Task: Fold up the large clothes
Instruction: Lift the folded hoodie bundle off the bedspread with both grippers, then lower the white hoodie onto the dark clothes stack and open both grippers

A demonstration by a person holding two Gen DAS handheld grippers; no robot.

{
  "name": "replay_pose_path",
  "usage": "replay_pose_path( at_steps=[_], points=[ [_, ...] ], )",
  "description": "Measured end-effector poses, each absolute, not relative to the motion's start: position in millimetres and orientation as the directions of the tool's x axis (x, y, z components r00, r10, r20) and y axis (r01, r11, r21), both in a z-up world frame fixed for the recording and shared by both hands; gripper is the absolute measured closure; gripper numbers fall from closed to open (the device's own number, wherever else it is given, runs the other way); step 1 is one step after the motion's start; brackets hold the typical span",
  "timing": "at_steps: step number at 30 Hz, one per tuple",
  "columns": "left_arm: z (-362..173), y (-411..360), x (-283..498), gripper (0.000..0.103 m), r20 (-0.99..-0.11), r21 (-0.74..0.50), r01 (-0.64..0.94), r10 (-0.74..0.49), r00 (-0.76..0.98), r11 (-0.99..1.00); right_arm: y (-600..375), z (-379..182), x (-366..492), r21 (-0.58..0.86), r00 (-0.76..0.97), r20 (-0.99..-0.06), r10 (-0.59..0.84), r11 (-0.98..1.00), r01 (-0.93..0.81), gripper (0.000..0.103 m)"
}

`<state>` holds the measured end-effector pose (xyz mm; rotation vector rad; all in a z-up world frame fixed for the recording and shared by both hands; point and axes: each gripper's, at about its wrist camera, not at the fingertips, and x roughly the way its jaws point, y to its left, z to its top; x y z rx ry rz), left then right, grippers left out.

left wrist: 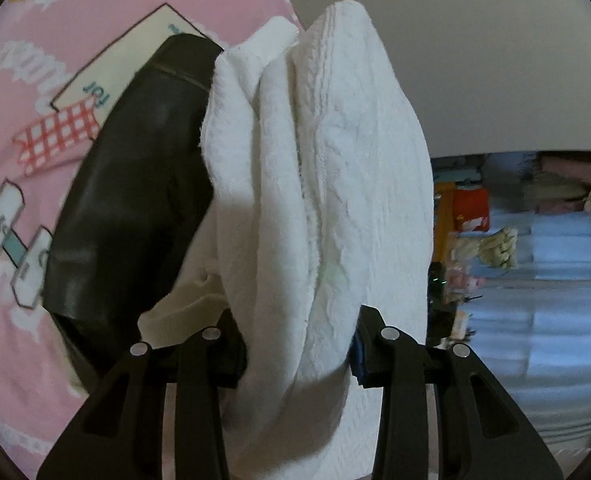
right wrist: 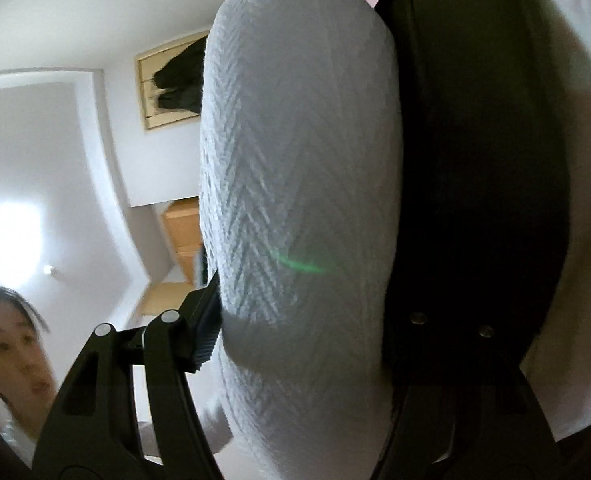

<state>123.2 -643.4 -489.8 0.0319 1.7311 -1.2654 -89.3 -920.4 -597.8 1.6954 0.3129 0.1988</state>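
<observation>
Gripping white garment (left wrist: 319, 200) in both hands | left hand-held gripper (left wrist: 299, 344): jaws pinching bunched folds | right hand-held gripper (right wrist: 307, 340): pinching a thick fold | garment off the pink bed sheet (left wrist: 35, 120), long axis running straight ahead from each gripper | black cloth (left wrist: 135, 200) alongside | nearer hand: cannot tell

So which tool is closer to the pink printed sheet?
Left, probably. The left tool, gripping the white cloth, has the pink sheet close beside it; the right tool sees only a pink sliver past the cloth.
</observation>
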Motion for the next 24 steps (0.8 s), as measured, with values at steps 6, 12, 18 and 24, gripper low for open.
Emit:
replay_pose_path(
  at_steps=[6,12,18,24],
  points=[
    [-484.0,-639.8,143.4,0.058,-0.696,-0.712,0.532,-0.361,-0.620,0.459,-940.5,-549.7,-130.0,0.957,0.907,-0.282,0.312,0.028,0.288,0.028],
    [-416.6,-637.3,164.1,0.057,-0.796,-0.605,0.675,-0.295,-0.529,0.422,-941.8,-452.8,-147.1,0.815,0.833,-0.542,0.110,0.308,0.490,0.070],
    [-346.5,-650.1,104.7,0.056,-0.892,-0.402,0.795,-0.392,-0.227,0.455,-942.2,-393.8,-40.9,0.700,0.800,-0.597,0.062,0.528,0.481,0.074],
    [-391.0,-659.8,-4.3,0.060,-0.929,-0.315,0.781,-0.342,-0.139,0.539,-957.2,-424.5,63.8,0.472,0.572,-0.814,0.100,0.689,0.550,0.075]
  ],
)
